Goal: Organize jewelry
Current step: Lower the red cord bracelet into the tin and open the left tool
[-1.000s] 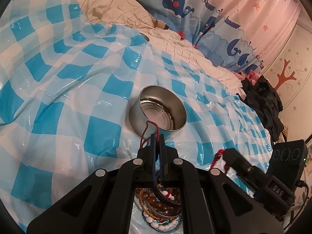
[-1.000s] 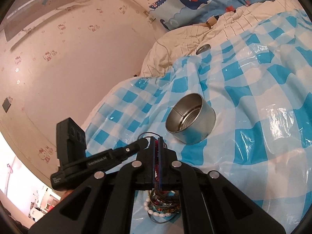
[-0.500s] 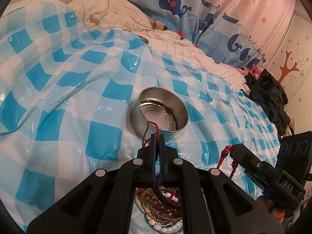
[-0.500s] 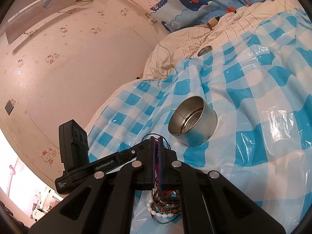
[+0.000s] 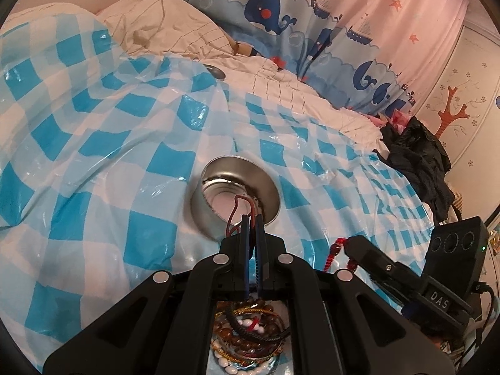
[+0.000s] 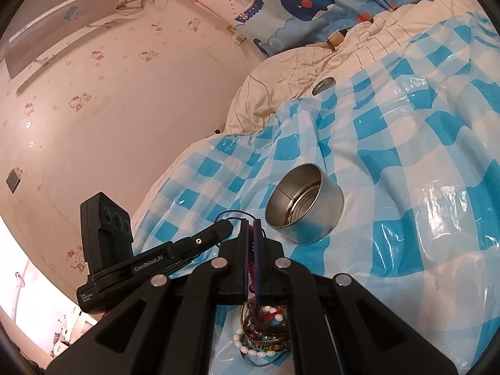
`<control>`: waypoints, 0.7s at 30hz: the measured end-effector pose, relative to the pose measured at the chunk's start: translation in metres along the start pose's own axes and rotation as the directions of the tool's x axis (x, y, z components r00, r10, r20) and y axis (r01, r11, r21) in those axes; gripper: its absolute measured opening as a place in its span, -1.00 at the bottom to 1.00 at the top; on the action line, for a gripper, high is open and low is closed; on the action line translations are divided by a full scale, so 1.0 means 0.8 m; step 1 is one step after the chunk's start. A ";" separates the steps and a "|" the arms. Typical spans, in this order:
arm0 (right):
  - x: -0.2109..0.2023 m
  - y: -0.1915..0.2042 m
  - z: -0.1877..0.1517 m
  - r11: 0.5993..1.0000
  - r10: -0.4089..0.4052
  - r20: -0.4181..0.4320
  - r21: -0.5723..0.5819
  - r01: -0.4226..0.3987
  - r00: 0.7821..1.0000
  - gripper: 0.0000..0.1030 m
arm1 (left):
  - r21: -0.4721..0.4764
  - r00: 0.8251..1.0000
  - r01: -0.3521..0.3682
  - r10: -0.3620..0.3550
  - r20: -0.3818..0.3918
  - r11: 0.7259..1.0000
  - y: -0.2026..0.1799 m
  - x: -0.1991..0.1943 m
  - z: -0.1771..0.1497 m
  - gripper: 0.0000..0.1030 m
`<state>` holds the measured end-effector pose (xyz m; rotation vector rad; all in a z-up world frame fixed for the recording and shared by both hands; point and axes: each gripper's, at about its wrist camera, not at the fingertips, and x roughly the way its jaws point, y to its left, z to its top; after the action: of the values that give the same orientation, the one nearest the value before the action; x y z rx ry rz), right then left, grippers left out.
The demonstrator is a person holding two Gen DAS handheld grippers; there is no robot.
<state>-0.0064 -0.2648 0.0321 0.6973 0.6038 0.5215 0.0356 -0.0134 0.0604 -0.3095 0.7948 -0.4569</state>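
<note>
My left gripper [image 5: 251,217] is shut on a thin red-brown cord bracelet [image 5: 232,212], whose loop sticks up past the fingertips over the mouth of the open round metal tin [image 5: 200,200]. In the right wrist view my right gripper [image 6: 250,222] is shut on a red bead string [image 6: 250,268], just left of the tin [image 6: 325,212]. The two grippers sit close together, the left gripper [image 6: 229,225] beside the right one's tips. A pile of bead bracelets and bangles [image 5: 250,334] lies on the checked sheet under both grippers, and shows again in the right wrist view [image 6: 265,331].
A blue-and-white checked plastic sheet [image 5: 93,187] covers the bed. The tin's lid [image 5: 217,72] lies far back on the cream quilt [image 5: 162,28]. Dark clothes [image 5: 418,162] are heaped at the right, a whale-print curtain [image 5: 281,15] hangs behind, and a pink wall [image 6: 109,109] stands left.
My left gripper has lifted a little with the cord, so the cord loop now shows against the tin's mouth. The right gripper has stayed put with its bead string.
</note>
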 end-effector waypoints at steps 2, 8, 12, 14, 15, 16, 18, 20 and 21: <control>0.005 -0.002 0.003 1.000 -0.010 -0.002 0.005 0.010 1.000 -0.94 | 0.005 1.000 0.005 -0.005 0.006 1.000 -0.004 0.003 0.007 -0.95; 0.031 -0.007 0.031 1.000 -0.017 0.010 0.020 0.017 1.000 -0.94 | 0.005 0.999 0.000 0.000 0.045 1.000 -0.006 0.022 0.049 -0.95; 0.066 -0.007 0.059 0.999 -0.037 0.019 0.001 0.037 0.999 -0.94 | -0.008 1.000 0.010 -0.009 0.030 1.000 0.002 0.052 0.074 -0.95; 0.087 -0.006 0.069 0.997 -0.075 0.014 -0.028 0.075 0.997 -0.93 | -0.017 1.000 -0.009 0.009 -0.014 1.000 0.007 0.071 0.076 -0.92; 0.099 -0.007 0.071 0.992 -0.114 0.002 -0.051 0.114 0.994 -0.93 | -0.020 1.000 -0.018 0.017 -0.024 1.000 0.010 0.076 0.075 -0.90; 0.111 -0.009 0.072 0.985 -0.160 -0.023 -0.072 0.158 0.987 -0.91 | -0.028 0.999 -0.036 0.035 -0.040 0.999 0.016 0.082 0.074 -0.85; 0.124 -0.018 0.068 0.969 -0.236 -0.064 -0.095 0.229 0.970 -0.34 | -0.046 0.996 -0.063 0.061 -0.059 0.997 0.023 0.085 0.070 -0.71; 0.112 -0.023 0.063 0.963 -0.260 -0.042 -0.087 0.256 0.965 -0.25 | -0.034 0.994 -0.092 0.090 -0.055 0.995 0.025 0.079 0.065 -0.54; 0.103 -0.023 0.059 0.961 -0.264 -0.042 -0.091 0.260 0.964 -0.25 | -0.023 0.993 -0.107 0.106 -0.050 0.994 0.024 0.074 0.063 -0.48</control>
<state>0.0883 -0.2460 0.0207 0.5144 0.7085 0.3173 0.1145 -0.0218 0.0490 -0.2795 0.8607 -0.3552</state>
